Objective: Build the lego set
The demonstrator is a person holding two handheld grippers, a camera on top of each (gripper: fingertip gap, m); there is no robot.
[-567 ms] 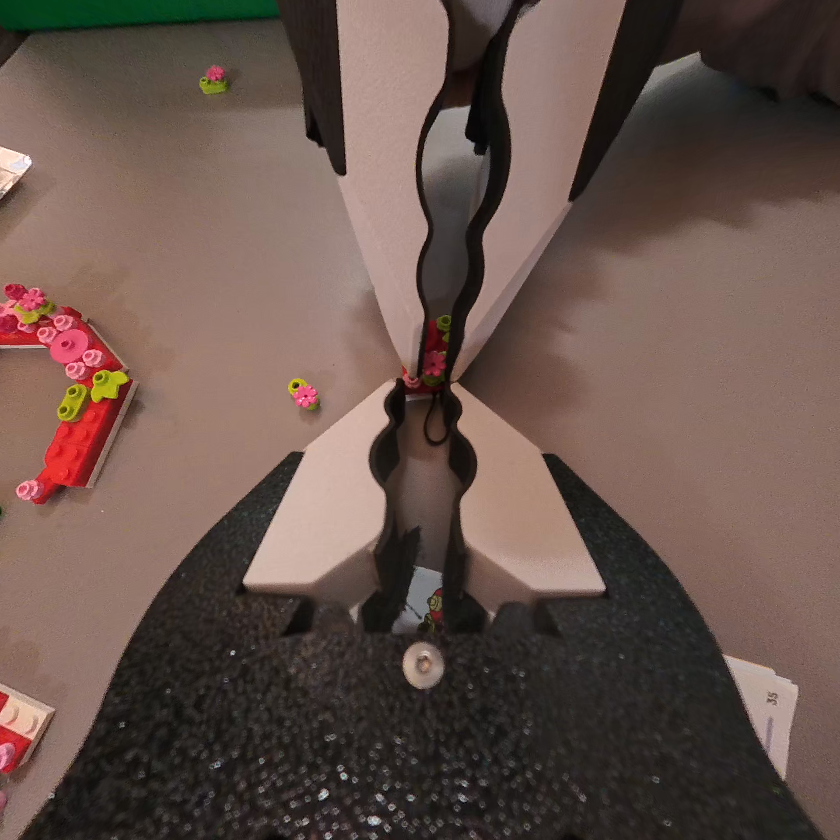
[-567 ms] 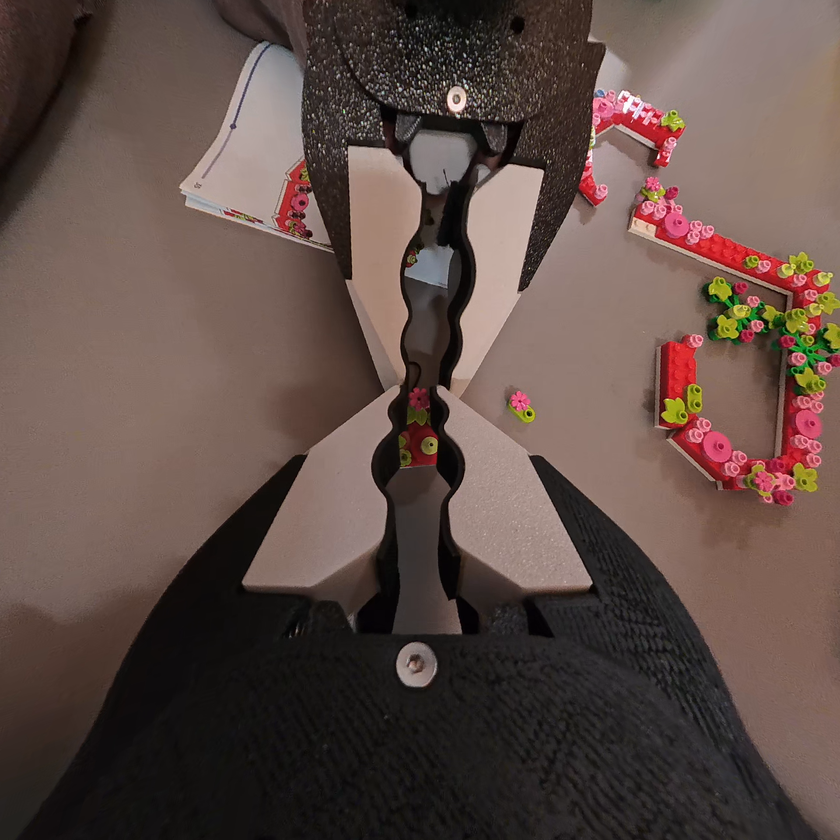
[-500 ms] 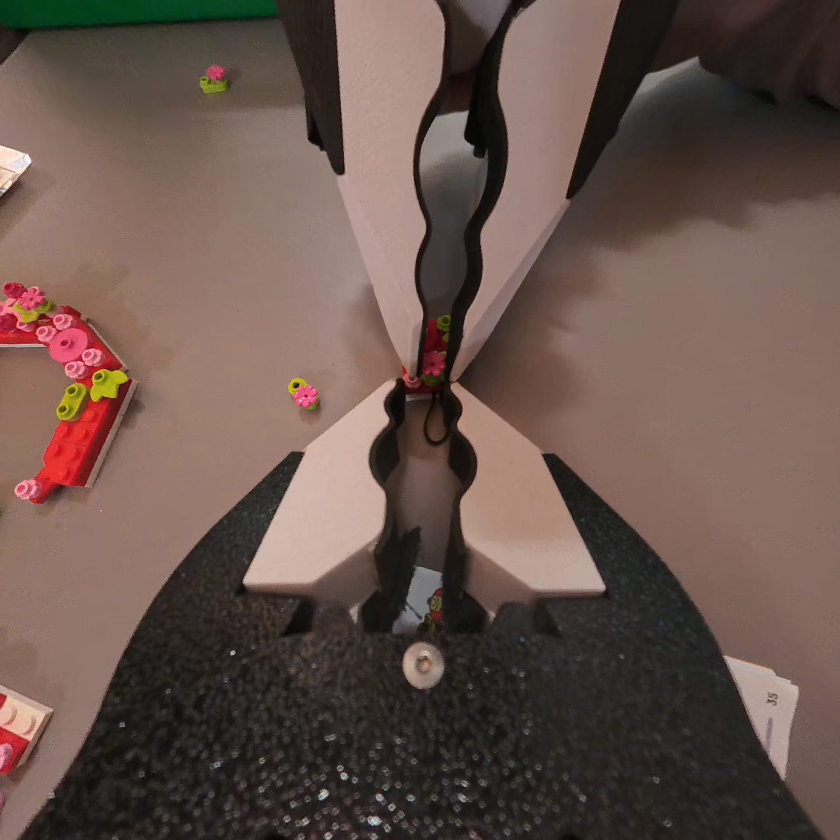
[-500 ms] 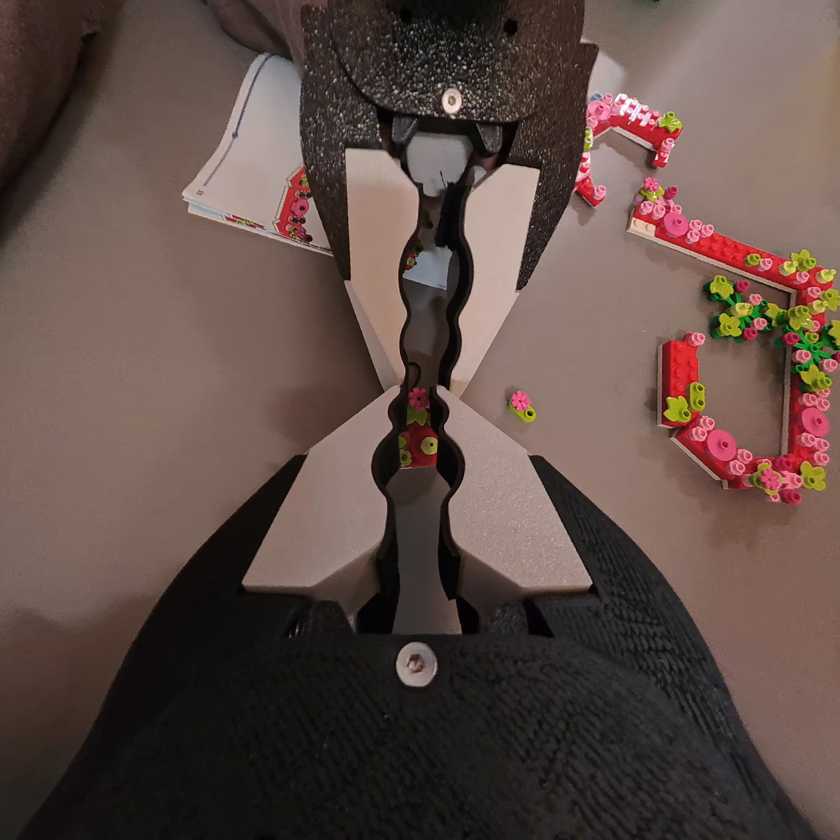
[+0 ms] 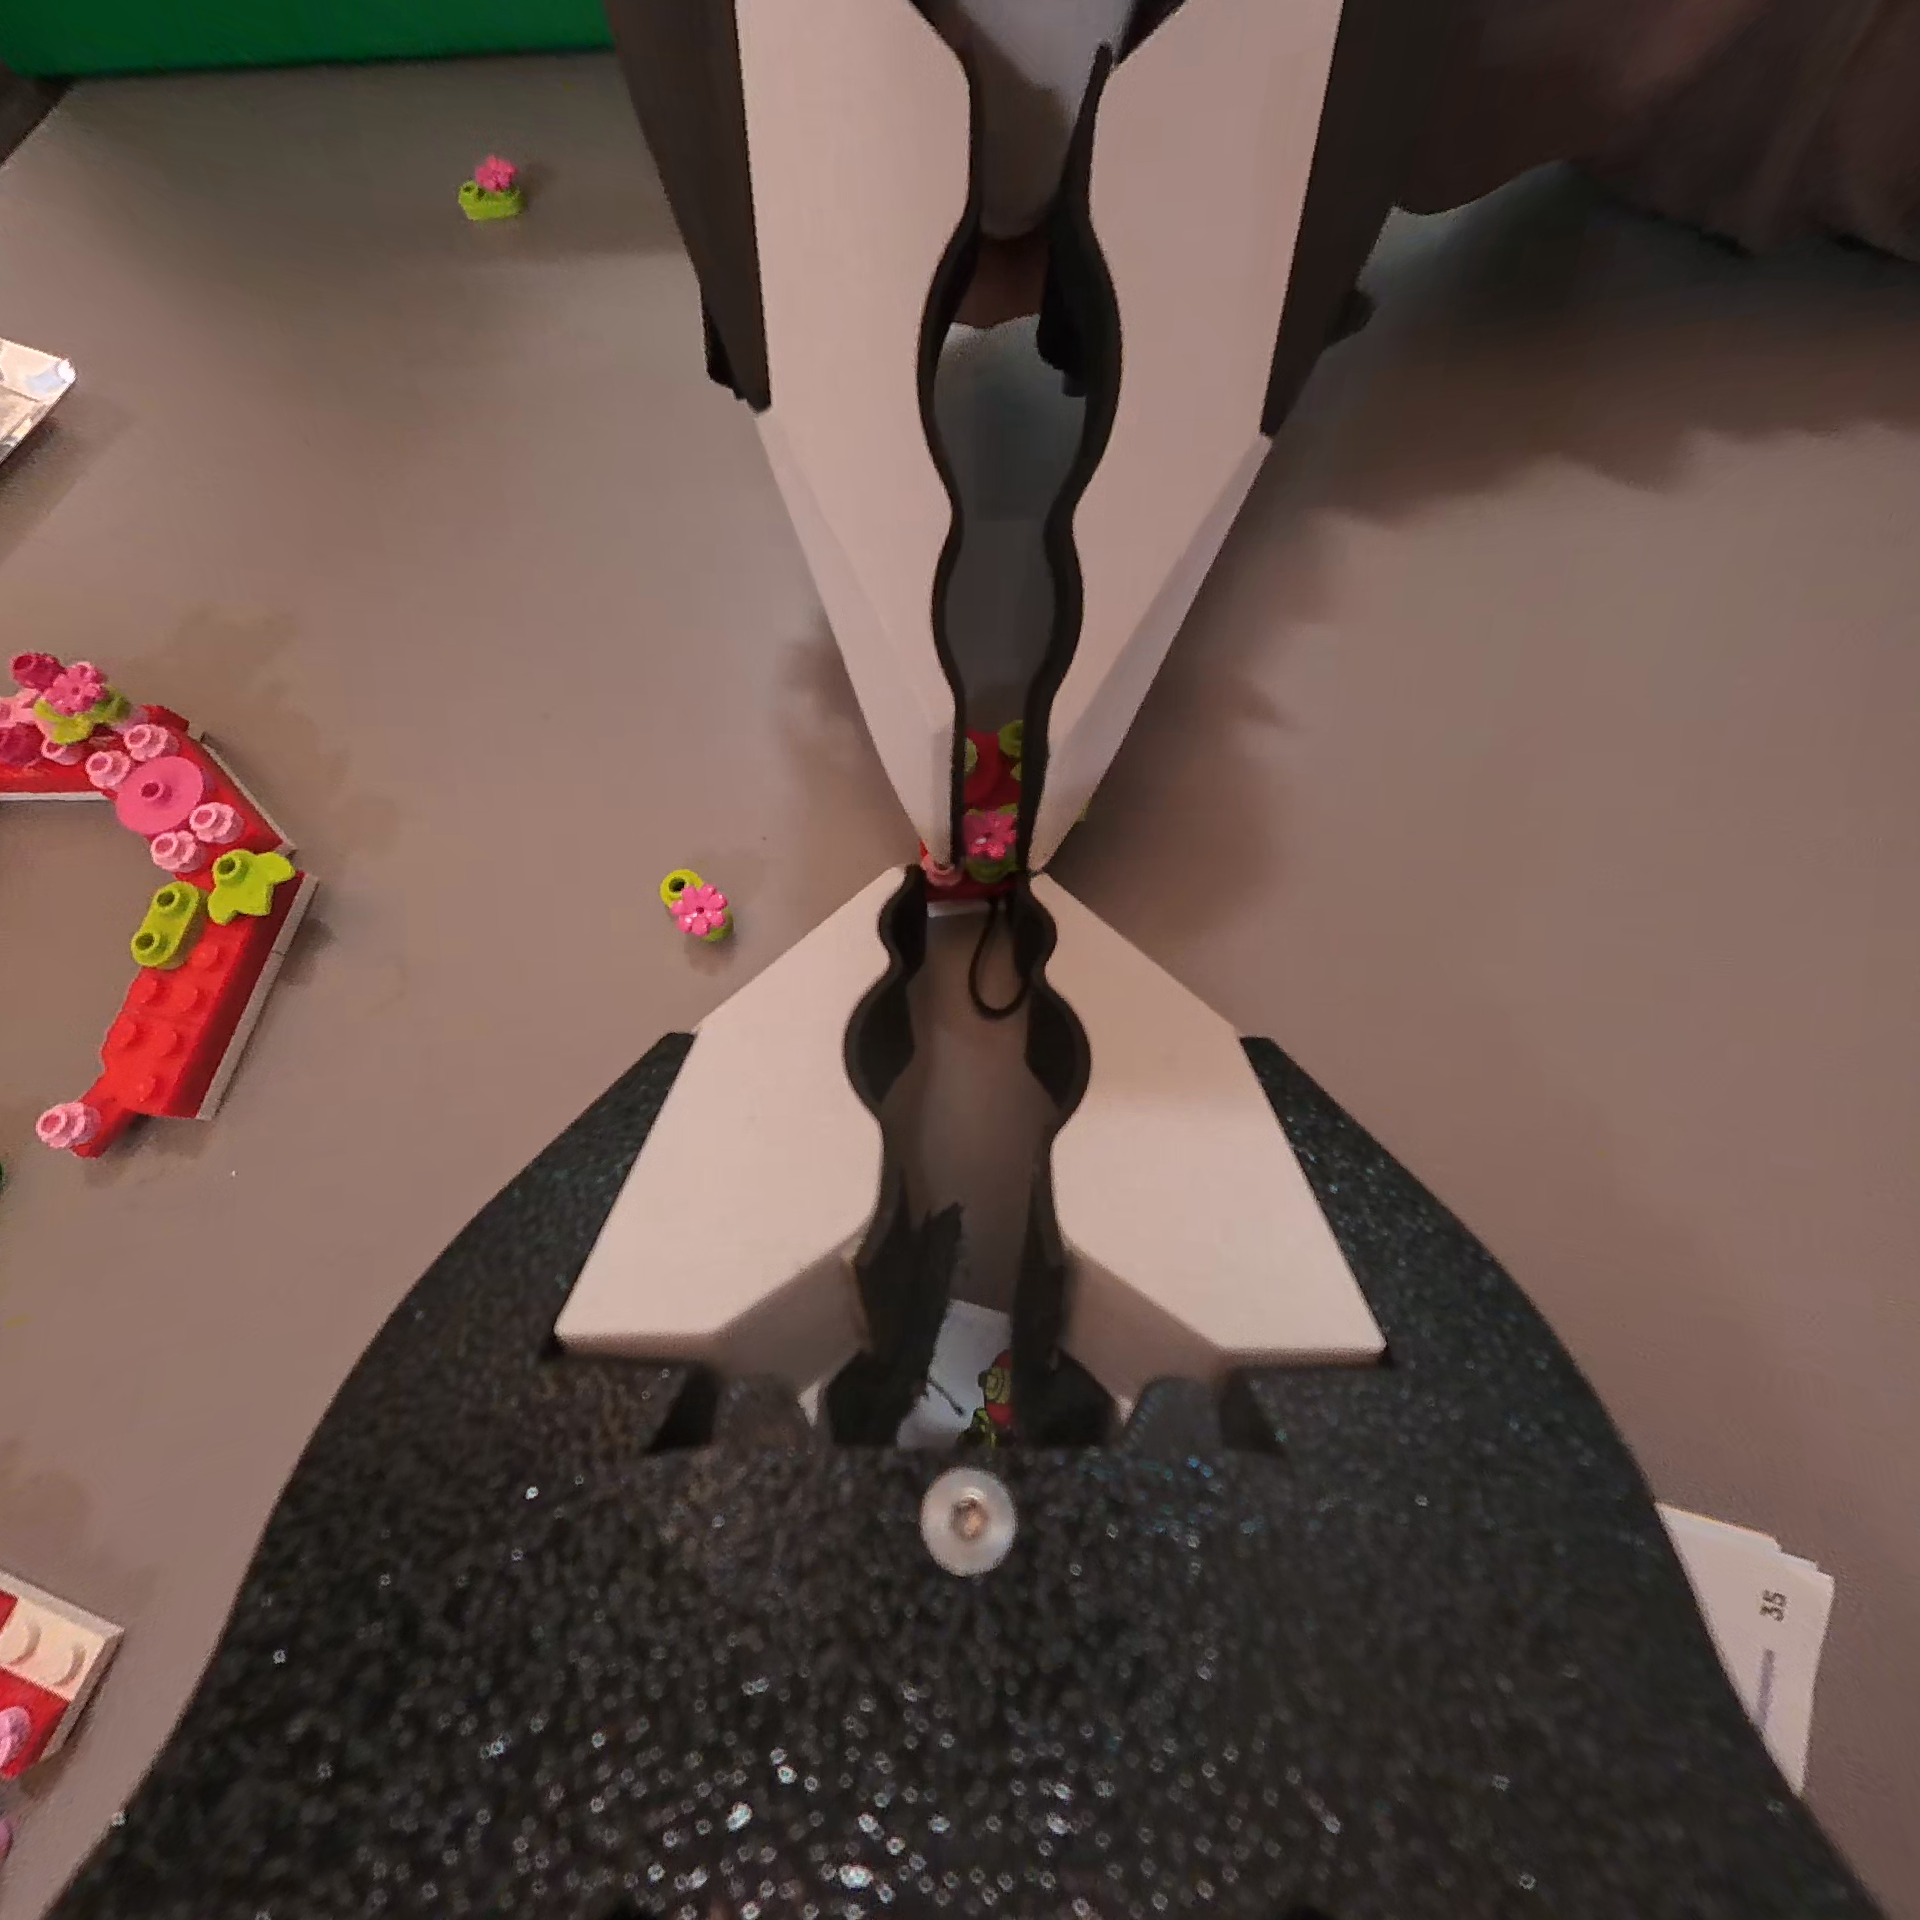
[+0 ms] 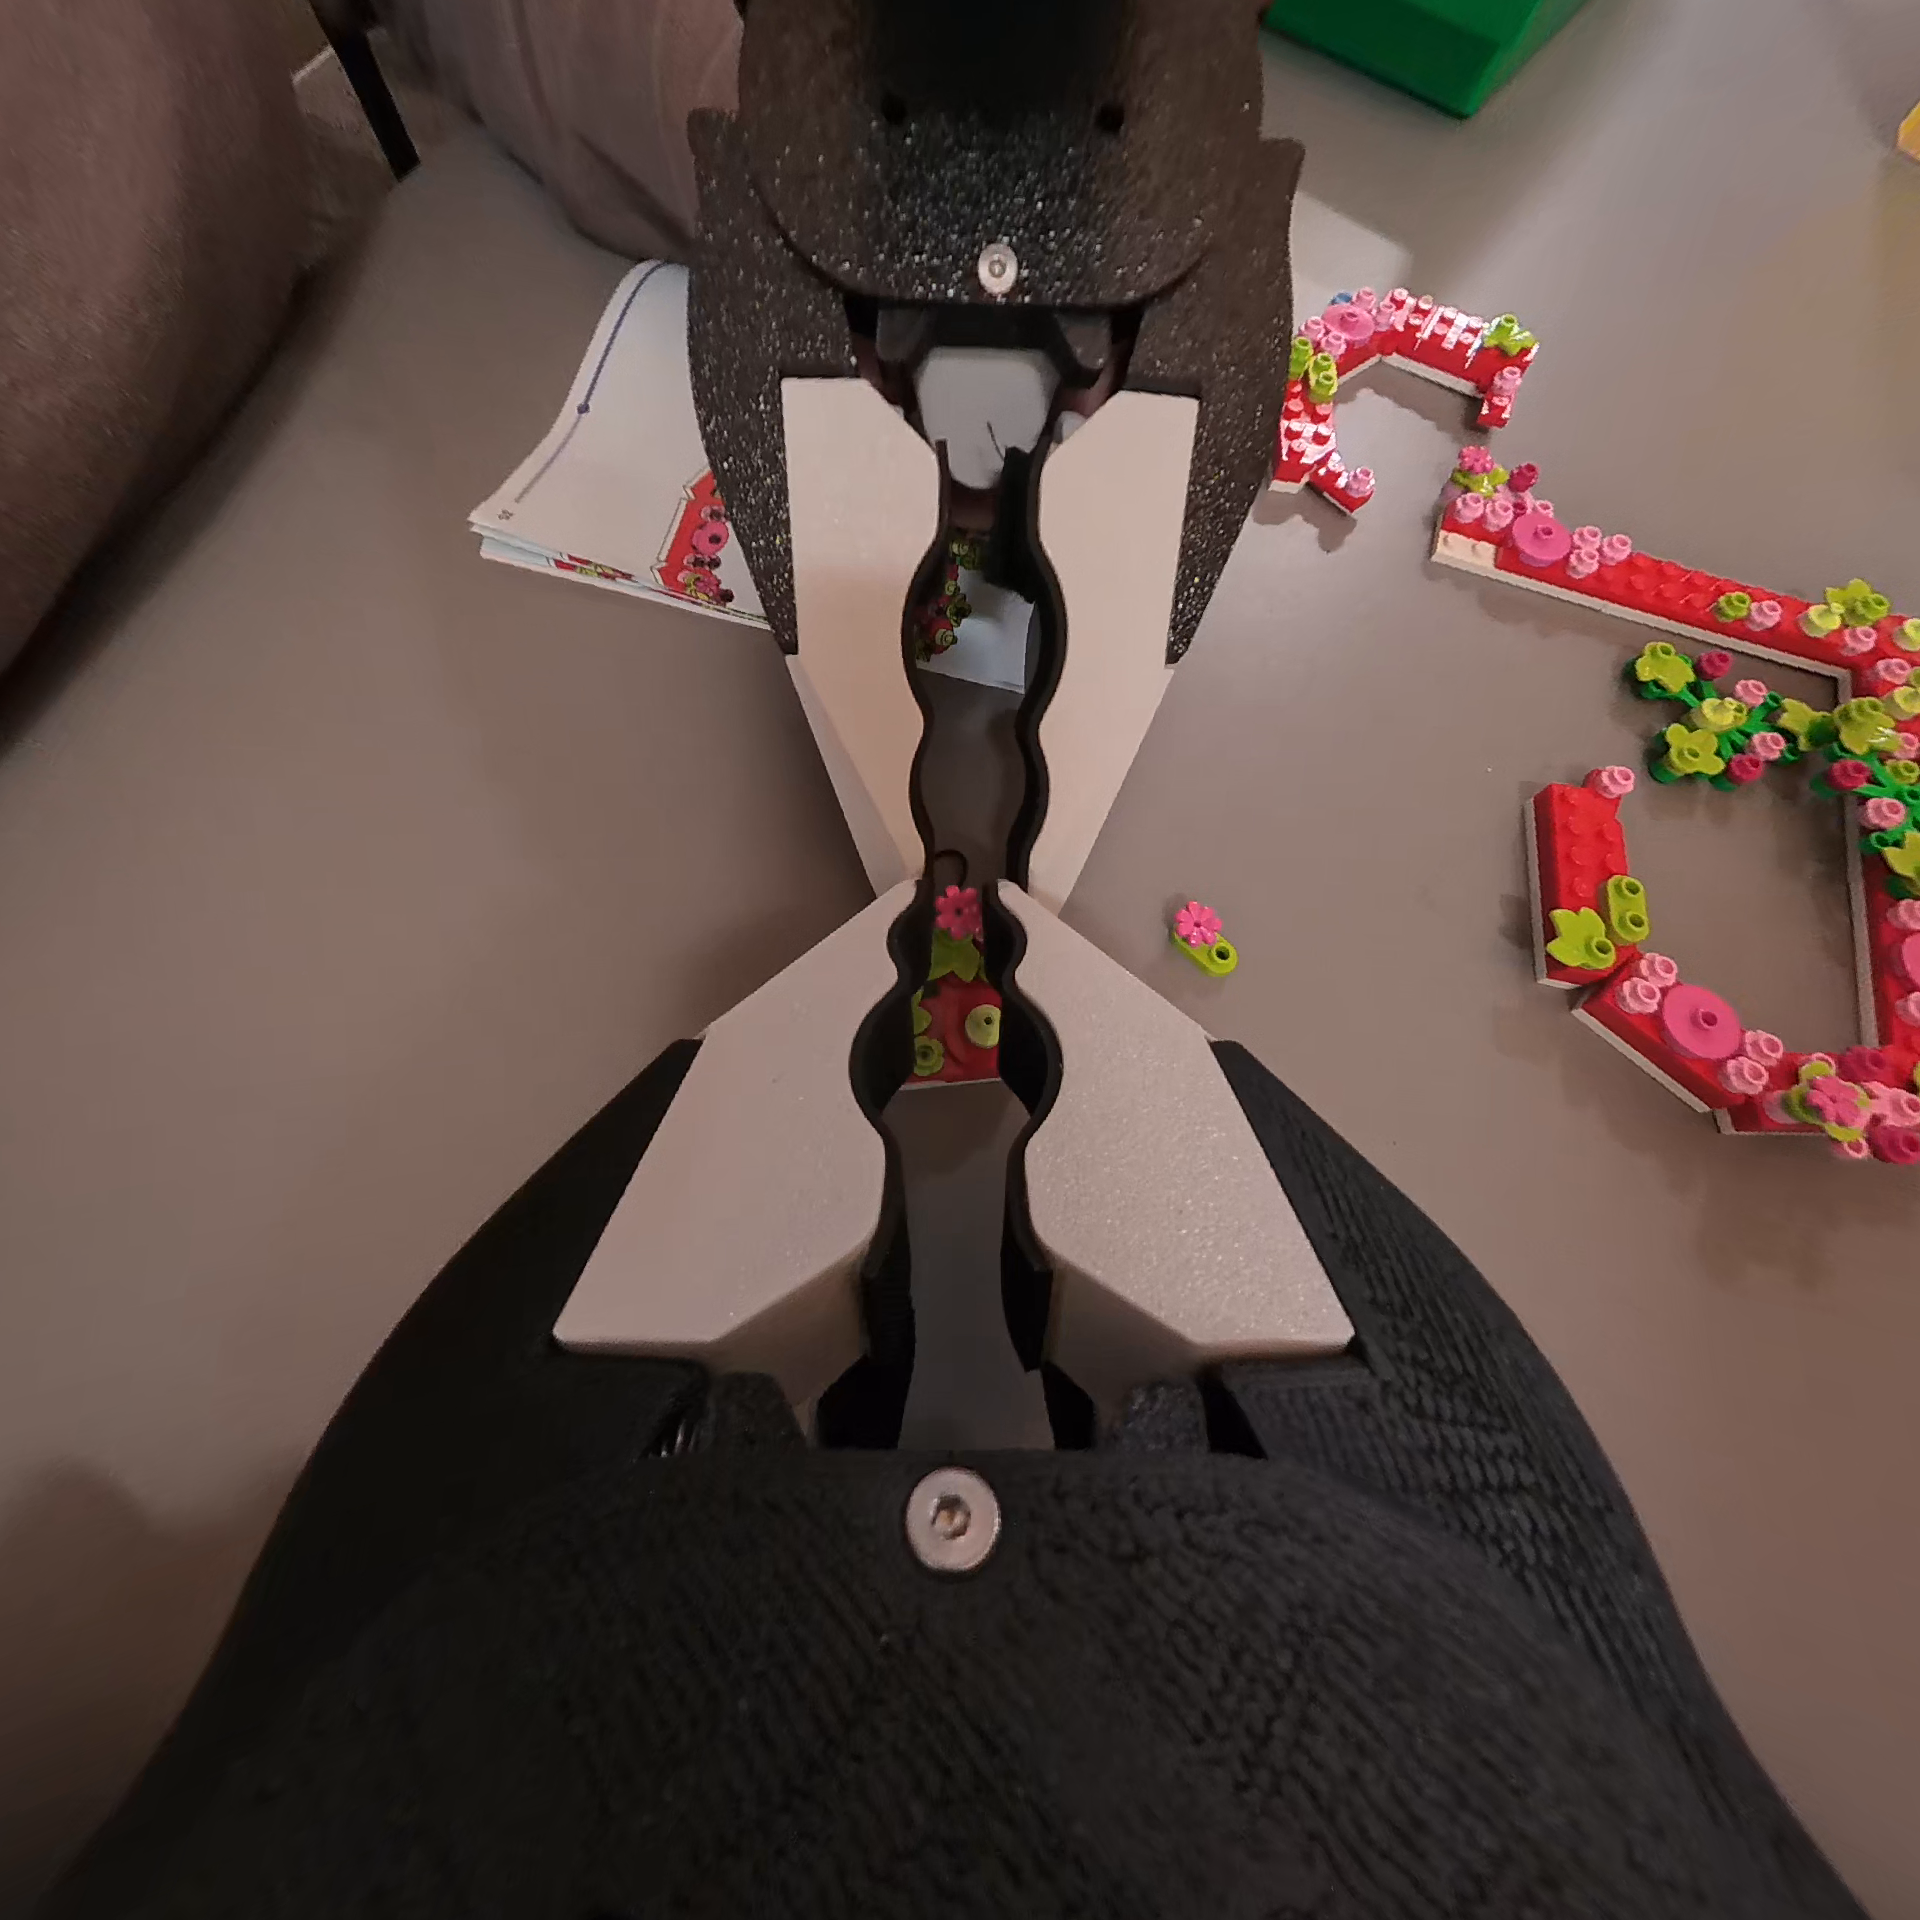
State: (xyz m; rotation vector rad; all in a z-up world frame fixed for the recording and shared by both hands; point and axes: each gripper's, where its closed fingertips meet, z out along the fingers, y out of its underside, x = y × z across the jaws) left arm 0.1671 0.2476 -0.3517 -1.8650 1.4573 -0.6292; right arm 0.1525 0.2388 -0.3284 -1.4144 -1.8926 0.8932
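Two white-fingered grippers meet tip to tip: right gripper (image 6: 956,914) nearly closed on a small red flowered lego segment (image 6: 961,1023); left gripper (image 5: 977,883) narrowed at its end. Several red flower-studded border sections (image 6: 1704,1039) lie assembled but unjoined; one loose green-and-pink flower piece (image 6: 1203,938) remains.

A matte grey-brown tabletop (image 5: 1558,831) fills both views under warm, soft light. In the right wrist view, brown upholstery (image 6: 135,312) sits at ten o'clock and a green box (image 6: 1423,52) at one o'clock.
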